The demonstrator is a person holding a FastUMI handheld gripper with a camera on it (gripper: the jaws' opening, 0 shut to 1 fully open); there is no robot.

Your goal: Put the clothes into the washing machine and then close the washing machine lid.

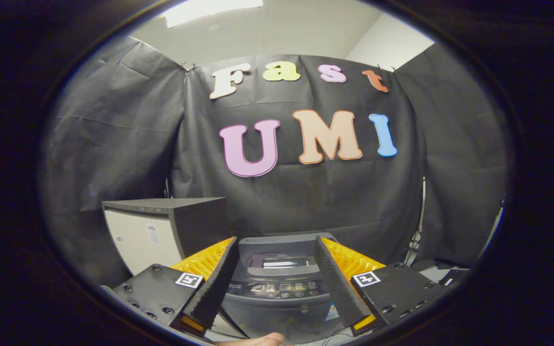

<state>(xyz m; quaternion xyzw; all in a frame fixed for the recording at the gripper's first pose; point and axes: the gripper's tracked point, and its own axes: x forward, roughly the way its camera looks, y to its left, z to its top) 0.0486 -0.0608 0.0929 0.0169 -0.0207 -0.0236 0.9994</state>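
**Claw lined up on the washer, nothing held**

Claw (277, 283) spread wide and empty, aimed level at the washing machine (277, 278) just ahead, framed between the fingers, probably to square up an approach. Lid position hard to tell. No clothes visible here. Dark cabinet (161, 230) standing far left of the washer.

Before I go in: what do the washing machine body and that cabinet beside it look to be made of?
Washing machine: likely moulded plastic, dark grey, slightly glossy round the control panel. Cabinet: dark matte top, pale smooth front, probably painted metal or laminate; can't tell which. The tongs are open, holding nothing.
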